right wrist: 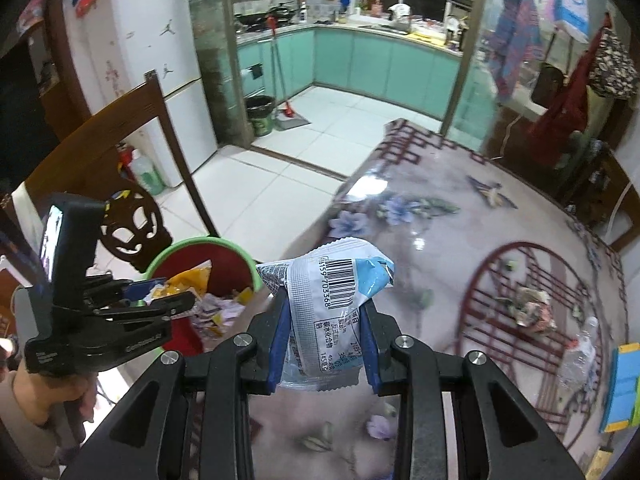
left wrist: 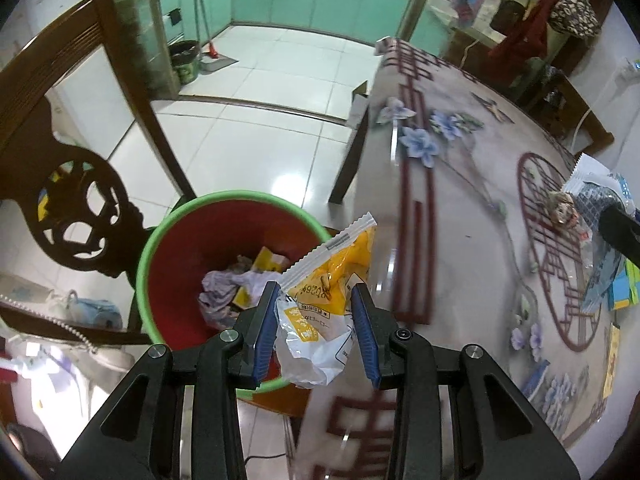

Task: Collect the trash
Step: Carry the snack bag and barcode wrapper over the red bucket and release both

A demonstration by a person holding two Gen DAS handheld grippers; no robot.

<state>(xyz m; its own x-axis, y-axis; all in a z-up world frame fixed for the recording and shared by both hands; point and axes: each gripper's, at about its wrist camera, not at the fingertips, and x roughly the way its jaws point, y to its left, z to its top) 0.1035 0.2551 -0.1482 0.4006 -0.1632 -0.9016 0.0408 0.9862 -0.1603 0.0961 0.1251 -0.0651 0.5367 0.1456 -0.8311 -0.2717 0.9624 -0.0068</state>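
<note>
Two claws, each pinching one wrapper: left claw [left wrist: 316, 320] yellow wrapper [left wrist: 324, 304], right claw [right wrist: 326, 336] blue wrapper [right wrist: 332, 304].

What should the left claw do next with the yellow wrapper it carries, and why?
Probably open and let go. The left claw holds the yellow wrapper beside the table, at the near rim of the red bin, which already has trash inside. A slight shift toward the bin's middle first seems safer, since part of the wrapper hangs over the rim.
</note>
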